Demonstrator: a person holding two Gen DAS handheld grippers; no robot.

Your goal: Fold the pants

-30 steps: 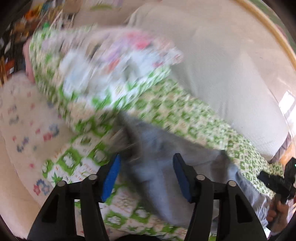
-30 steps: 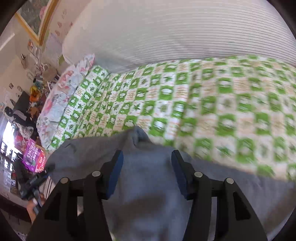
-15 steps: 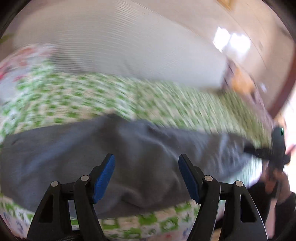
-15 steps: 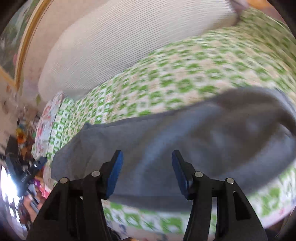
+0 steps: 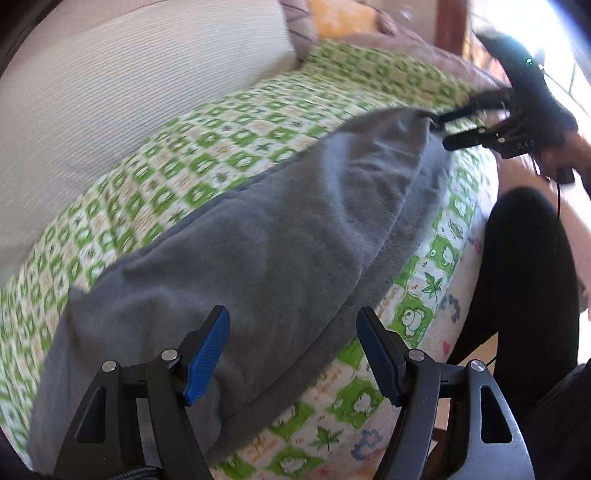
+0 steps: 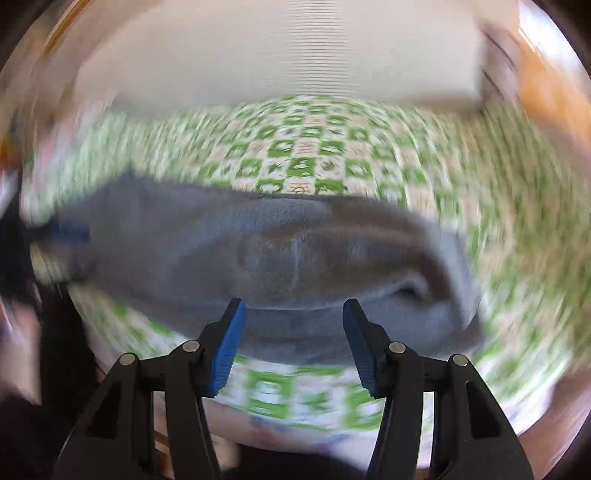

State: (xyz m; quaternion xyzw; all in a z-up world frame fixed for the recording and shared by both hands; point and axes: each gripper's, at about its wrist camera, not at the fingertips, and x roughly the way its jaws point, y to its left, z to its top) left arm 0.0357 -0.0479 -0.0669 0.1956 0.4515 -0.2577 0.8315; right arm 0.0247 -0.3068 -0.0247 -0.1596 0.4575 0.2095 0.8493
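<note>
Grey pants [image 5: 280, 240] lie stretched out lengthwise on a green-and-white checked bedspread [image 5: 192, 147]. My left gripper [image 5: 291, 350] is open and empty, its blue pads over the near end of the pants. In the left wrist view the right gripper [image 5: 454, 129] is at the far end of the pants, fingers slightly apart, nothing held. In the blurred right wrist view my right gripper [image 6: 293, 343] is open just above the near edge of the pants [image 6: 277, 251].
A large cream ribbed cushion [image 5: 129, 74] lies along the far side of the bed. The bed's front edge [image 5: 436, 332] drops off beside the person's black-clad leg [image 5: 524, 277]. Brown and orange pillows [image 5: 351, 18] sit at the far end.
Both views have swung round quickly. The pants now lie flat and lengthwise on the bedspread. Both grippers stay open and empty.
</note>
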